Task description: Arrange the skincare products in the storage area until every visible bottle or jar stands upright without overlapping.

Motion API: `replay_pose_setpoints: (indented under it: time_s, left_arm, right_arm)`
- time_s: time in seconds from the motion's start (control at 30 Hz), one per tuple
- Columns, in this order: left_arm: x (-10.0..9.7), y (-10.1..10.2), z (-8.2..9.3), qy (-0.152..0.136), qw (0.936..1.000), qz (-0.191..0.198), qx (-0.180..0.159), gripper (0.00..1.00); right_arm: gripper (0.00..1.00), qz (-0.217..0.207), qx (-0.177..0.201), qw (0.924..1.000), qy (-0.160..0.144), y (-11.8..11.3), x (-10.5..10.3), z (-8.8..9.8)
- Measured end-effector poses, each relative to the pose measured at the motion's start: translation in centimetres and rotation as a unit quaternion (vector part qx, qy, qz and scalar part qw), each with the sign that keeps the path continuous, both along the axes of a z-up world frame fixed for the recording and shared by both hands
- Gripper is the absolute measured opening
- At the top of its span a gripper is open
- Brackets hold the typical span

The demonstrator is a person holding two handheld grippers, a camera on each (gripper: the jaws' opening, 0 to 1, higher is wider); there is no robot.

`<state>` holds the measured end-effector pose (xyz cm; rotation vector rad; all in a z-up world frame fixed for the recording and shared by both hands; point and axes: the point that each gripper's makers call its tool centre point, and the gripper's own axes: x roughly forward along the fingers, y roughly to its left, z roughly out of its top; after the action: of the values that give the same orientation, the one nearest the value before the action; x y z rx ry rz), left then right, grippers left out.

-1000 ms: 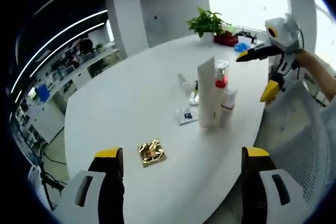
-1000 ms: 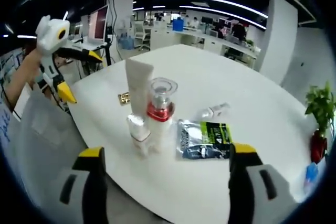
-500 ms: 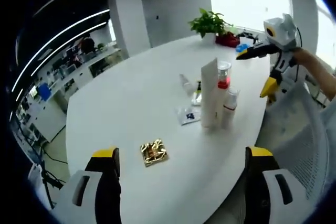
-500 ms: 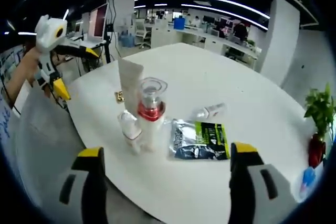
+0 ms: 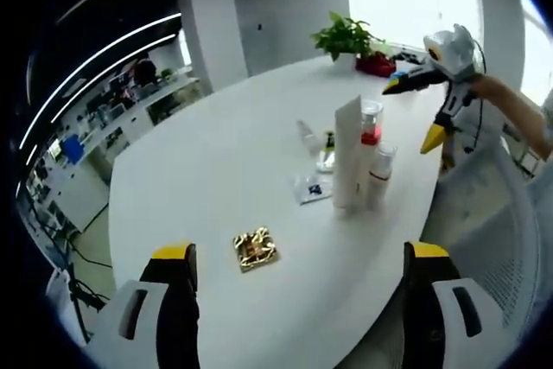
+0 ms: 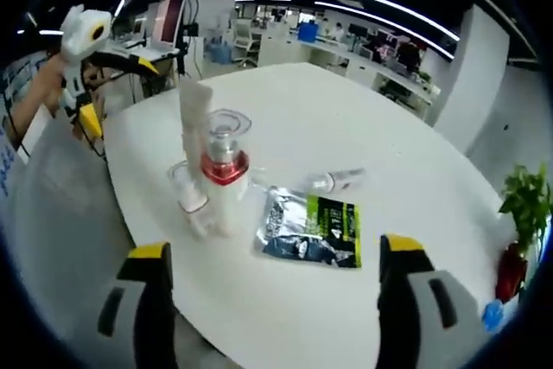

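Three products stand upright close together on the white table (image 5: pixel 216 162): a tall white tube (image 5: pixel 347 153), a clear bottle with a red collar (image 5: pixel 369 124) and a small white bottle with a red band (image 5: pixel 378 175). A small clear bottle (image 5: pixel 305 136) lies on its side behind them, next to a green and black sachet (image 5: pixel 326 155). My left gripper (image 5: pixel 301 252) is open over the near table edge. The right gripper (image 5: pixel 410 114) hangs open beyond the cluster. In the right gripper view, tube (image 6: pixel 194 114), red-collared bottle (image 6: pixel 225 170), small bottle (image 6: pixel 188 198), sachet (image 6: pixel 309 226) and lying bottle (image 6: pixel 333 181) sit ahead of my open right gripper (image 6: pixel 275 250); the left gripper (image 6: pixel 130 85) is at far left.
A gold square packet (image 5: pixel 253 249) and a small pale sachet (image 5: pixel 309 187) lie on the table nearer my left gripper. A potted plant (image 5: pixel 344 36) stands at the far edge. A person's arm (image 5: pixel 510 110) holds the right gripper. Desks and office furniture fill the background.
The right gripper has shifted, so the cluster sits further left in its view. In the left gripper view the right gripper has drifted up and left. The products have not moved.
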<state>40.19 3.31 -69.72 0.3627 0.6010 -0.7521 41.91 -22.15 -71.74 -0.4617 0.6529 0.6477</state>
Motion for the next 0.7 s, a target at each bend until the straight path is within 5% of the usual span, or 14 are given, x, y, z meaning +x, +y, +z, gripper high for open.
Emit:
replay_pose_setpoints:
  time_s: [0.7]
  left_arm:
    - [0.2,0.8,0.3,0.004,0.9997,0.023,-0.011,0.97]
  right_arm:
    - [0.94,0.062,-0.093,0.9936,-0.019,-2.5,5.8,-0.5]
